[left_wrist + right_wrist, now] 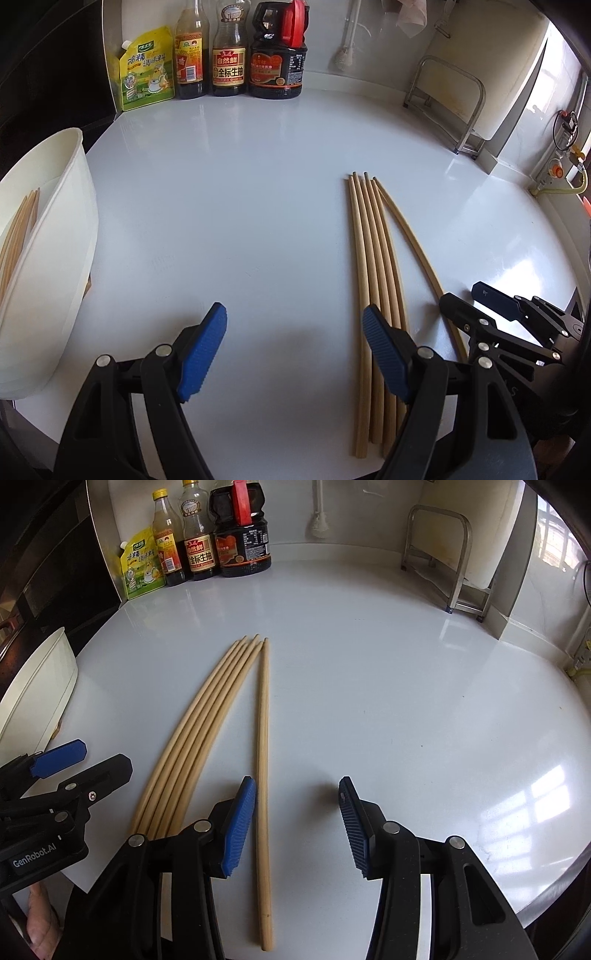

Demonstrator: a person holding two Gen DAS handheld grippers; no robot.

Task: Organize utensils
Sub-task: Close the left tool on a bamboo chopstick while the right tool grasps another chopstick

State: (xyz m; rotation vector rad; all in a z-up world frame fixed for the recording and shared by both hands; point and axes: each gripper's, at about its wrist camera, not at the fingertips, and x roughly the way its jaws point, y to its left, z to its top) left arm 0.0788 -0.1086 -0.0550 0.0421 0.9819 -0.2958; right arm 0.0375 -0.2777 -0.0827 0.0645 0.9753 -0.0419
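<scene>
Hovering open over white countertop (pixel 369 686): left gripper (pixel 293 354), right gripper (pixel 297 823), both holding nothing. Lying between: chopsticks (pixel 207 716), one just inside right jaws. Standing at left edge: white container (pixel 48 258).

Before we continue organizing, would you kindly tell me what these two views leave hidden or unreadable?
- White container, left wrist view: cut off by the left edge; how many chopsticks it holds is unclear.
- Loose chopsticks, left wrist view: near ends hidden behind the left gripper.
- Right wrist view: bottle labels too small.
</scene>
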